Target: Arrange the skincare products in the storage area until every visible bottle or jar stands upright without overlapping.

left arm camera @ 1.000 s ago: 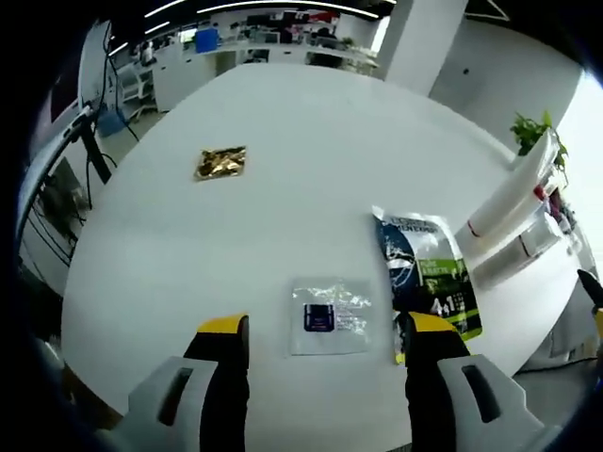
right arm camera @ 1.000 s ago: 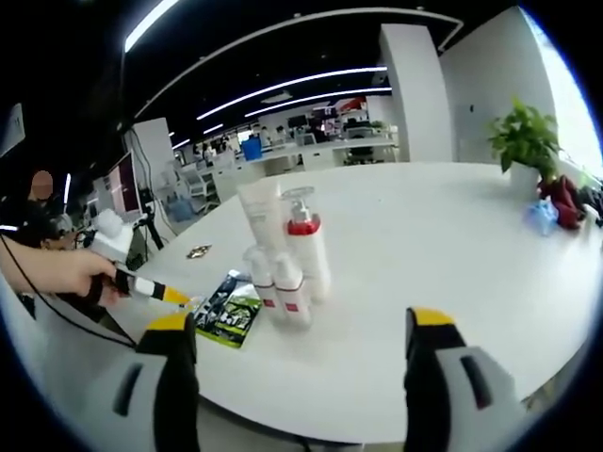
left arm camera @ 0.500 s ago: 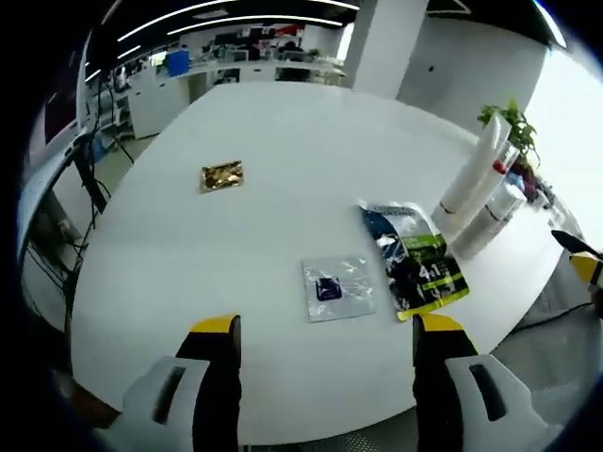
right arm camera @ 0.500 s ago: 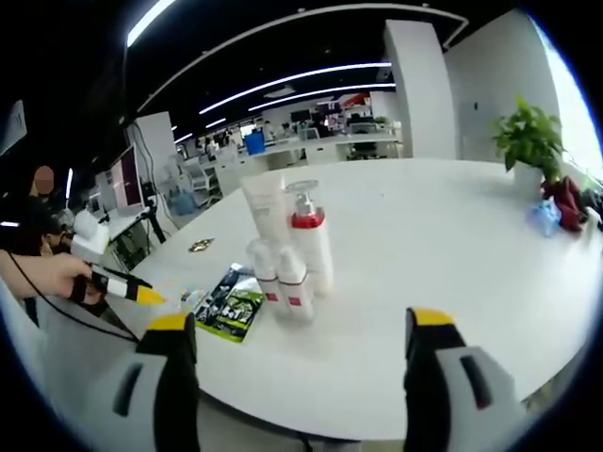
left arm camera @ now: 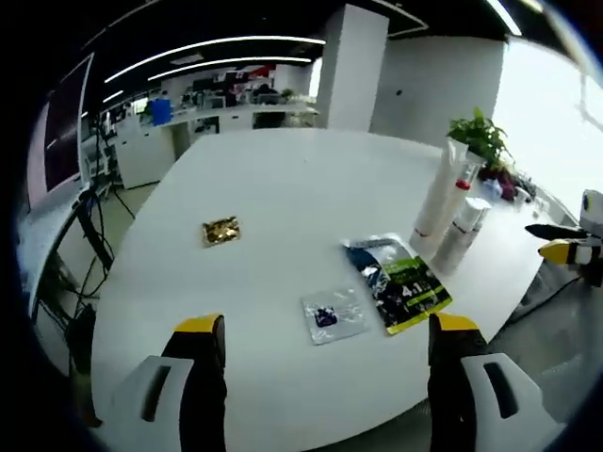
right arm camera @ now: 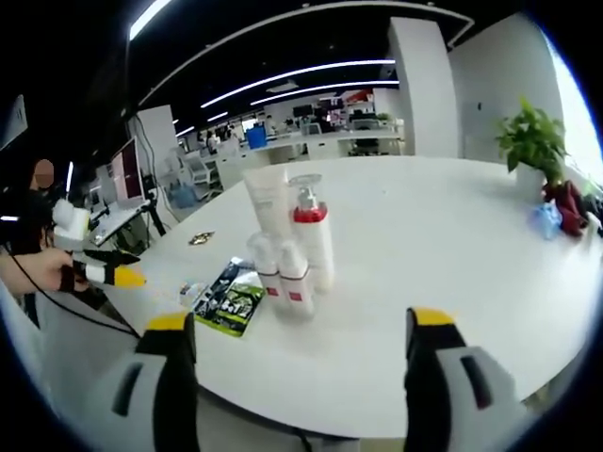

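Smooth white table (left arm camera: 283,179), shiny gold foil packet (left arm camera: 220,231), clear glossy plastic sachet (left arm camera: 334,314).

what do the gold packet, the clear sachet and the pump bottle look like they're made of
Gold packet: probably metallic foil, crinkled with bright glints. Clear sachet: thin transparent plastic film, the table showing through around a dark insert. Pump bottle: apparently smooth white plastic with a red collar and a pale or clear pump head; glass cannot be ruled out from here.

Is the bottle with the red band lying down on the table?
No, the bottle with the red band stands upright on the white table, beside the other bottles.
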The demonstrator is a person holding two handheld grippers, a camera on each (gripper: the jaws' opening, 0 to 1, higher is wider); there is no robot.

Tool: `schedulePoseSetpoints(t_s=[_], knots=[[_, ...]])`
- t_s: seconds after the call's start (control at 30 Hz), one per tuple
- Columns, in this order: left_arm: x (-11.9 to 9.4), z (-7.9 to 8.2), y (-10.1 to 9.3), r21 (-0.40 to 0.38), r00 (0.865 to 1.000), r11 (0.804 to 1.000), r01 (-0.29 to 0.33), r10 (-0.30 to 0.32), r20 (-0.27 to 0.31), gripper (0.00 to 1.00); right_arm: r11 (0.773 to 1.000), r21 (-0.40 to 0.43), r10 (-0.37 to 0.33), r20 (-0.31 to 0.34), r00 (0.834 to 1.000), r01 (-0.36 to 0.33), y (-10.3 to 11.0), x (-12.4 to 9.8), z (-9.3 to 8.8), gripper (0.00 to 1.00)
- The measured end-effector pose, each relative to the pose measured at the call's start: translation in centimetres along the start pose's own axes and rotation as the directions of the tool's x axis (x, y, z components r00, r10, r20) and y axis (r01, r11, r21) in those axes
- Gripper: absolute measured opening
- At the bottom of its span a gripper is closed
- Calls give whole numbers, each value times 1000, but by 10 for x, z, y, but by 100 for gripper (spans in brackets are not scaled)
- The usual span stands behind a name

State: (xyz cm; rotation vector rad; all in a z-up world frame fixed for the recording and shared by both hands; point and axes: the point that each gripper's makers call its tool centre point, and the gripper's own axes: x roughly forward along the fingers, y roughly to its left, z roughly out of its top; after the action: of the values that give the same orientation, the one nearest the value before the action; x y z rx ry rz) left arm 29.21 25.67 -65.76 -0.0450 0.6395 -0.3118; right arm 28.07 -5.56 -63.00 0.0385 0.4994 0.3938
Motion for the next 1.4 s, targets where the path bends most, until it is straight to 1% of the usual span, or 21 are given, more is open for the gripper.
schedulePoseSetpoints(t_s=[0.17, 0.37, 0.5, 0.6, 0.73, 0.9, 1.1, 1.4], knots=[[-9, 9, 1, 9, 999, 1000, 14, -15, 43, 90, 1000, 2, 2, -5, 1000, -2, 0, 0, -1, 93], [-18, 14, 0, 14, 996, 999, 35, -36, 81, 92, 1000, 1, 5, -13, 1000, -5, 1, 1, -2, 93], [-22, 16, 3, 13, 994, 999, 44, -46, 102, 93, 1000, -2, 8, -18, 1000, -8, 2, 1, -3, 93], [-24, 19, 2, 14, 990, 999, 52, -54, 131, 95, 1000, -1, 9, -21, 1000, -9, 2, 1, -3, 93], [-23, 22, 1, 12, 987, 998, 56, -57, 148, 97, 1000, 1, 11, -25, 1000, -11, 2, 2, -4, 93], [-24, 21, 8, -18, 987, 999, 40, -36, 155, 97, 1000, 2, 14, -34, 999, -14, 3, 2, -5, 93], [-22, 20, 9, -27, 988, 999, 32, -28, 150, 96, 1000, 1, 18, -45, 999, -18, 3, 4, -7, 93], [-20, 14, 9, -25, 994, 999, 21, -18, 109, 95, 1000, -10, 29, -63, 998, -29, 5, 5, -9, 92]])
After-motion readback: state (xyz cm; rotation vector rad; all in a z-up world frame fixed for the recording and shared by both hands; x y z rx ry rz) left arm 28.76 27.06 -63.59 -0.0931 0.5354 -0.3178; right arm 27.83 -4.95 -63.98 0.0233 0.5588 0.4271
